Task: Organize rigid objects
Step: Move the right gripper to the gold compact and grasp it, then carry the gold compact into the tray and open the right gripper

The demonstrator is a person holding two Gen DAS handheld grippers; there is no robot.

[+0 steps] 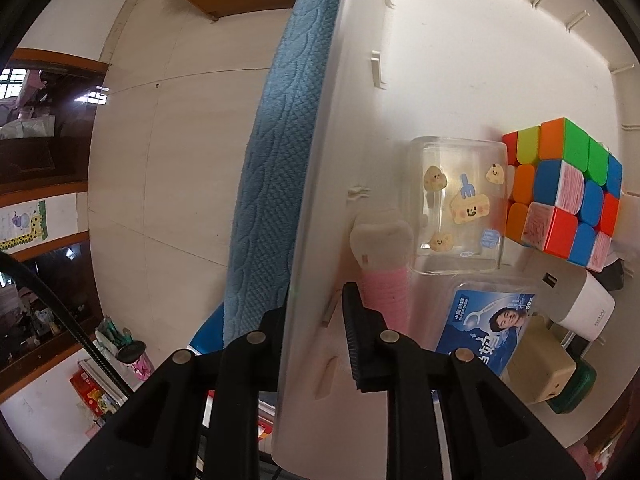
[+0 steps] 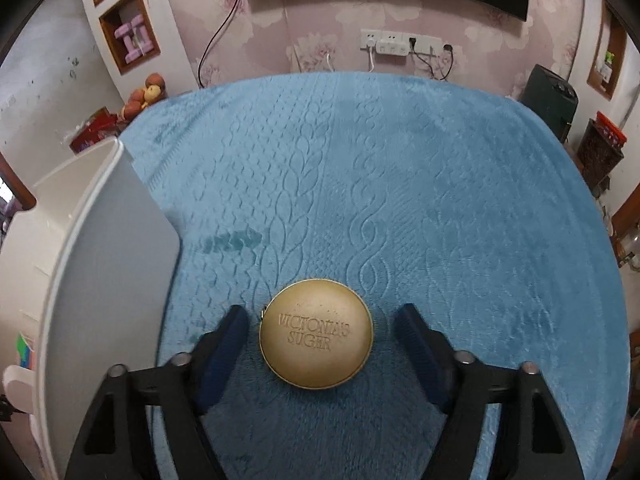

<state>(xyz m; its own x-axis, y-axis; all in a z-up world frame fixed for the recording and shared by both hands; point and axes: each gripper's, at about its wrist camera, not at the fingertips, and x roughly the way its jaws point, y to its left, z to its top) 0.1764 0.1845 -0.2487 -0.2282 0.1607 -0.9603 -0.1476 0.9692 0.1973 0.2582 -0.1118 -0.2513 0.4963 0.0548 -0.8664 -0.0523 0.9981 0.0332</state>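
Gold tin (image 2: 316, 334) between right gripper (image 2: 320, 350) fingers (untouched), blue blanket (image 2: 400, 180)

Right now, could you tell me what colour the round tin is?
Gold tin, seen best in the right wrist view.

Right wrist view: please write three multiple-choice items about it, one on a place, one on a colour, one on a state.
1. Where does the gold tin lie? A in a drawer; B on the blue blanket; C on a shelf.
2. What colour is the bin at the left? A red; B white; C black.
3. How is the right hand-held gripper? A shut on the tin; B holding a cube; C open, the tin between its fingers.
Answers: 1 B, the blanket shows all round the tin; 2 B, its wall is white; 3 C, a gap shows at each side of the tin.
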